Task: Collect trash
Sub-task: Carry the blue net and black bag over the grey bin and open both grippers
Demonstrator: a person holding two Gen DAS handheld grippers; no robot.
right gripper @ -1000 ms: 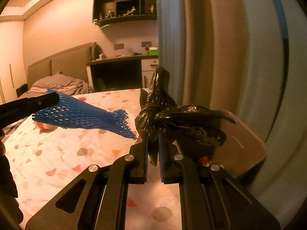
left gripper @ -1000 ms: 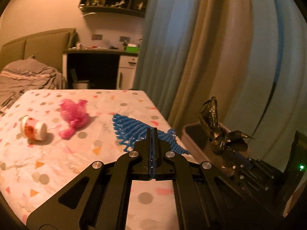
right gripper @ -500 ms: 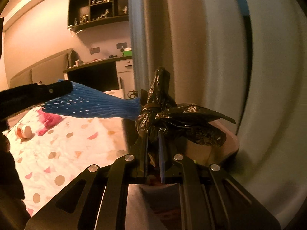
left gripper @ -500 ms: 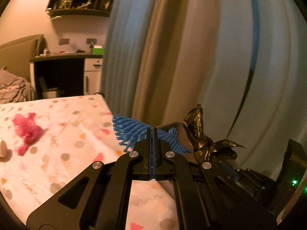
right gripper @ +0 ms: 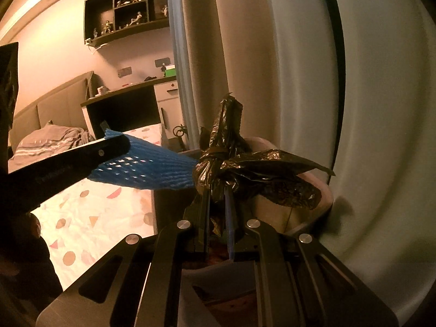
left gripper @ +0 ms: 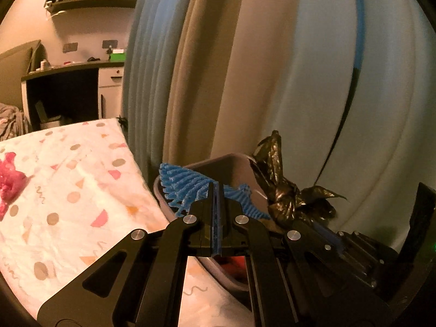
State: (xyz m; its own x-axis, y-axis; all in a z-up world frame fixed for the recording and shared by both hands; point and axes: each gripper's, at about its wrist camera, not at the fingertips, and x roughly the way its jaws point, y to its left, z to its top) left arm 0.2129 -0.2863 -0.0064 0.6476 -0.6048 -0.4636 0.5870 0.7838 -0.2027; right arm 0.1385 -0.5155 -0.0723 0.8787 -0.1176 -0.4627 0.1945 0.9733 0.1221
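My left gripper is shut on a blue foam net and holds it over the near rim of a grey trash bin beside the bed. The net also shows in the right wrist view, pinched in the left gripper's fingers. My right gripper is shut on a crumpled black plastic bag and holds it above the bin. The bag shows in the left wrist view just right of the net.
A pink crumpled wrapper lies on the bed's patterned sheet at the left. Curtains hang right behind the bin. A desk and wall shelves stand at the far end of the room.
Both grippers have swung right from over the bed to over the bin, each with its load held. The small jar on the sheet has gone out of view.
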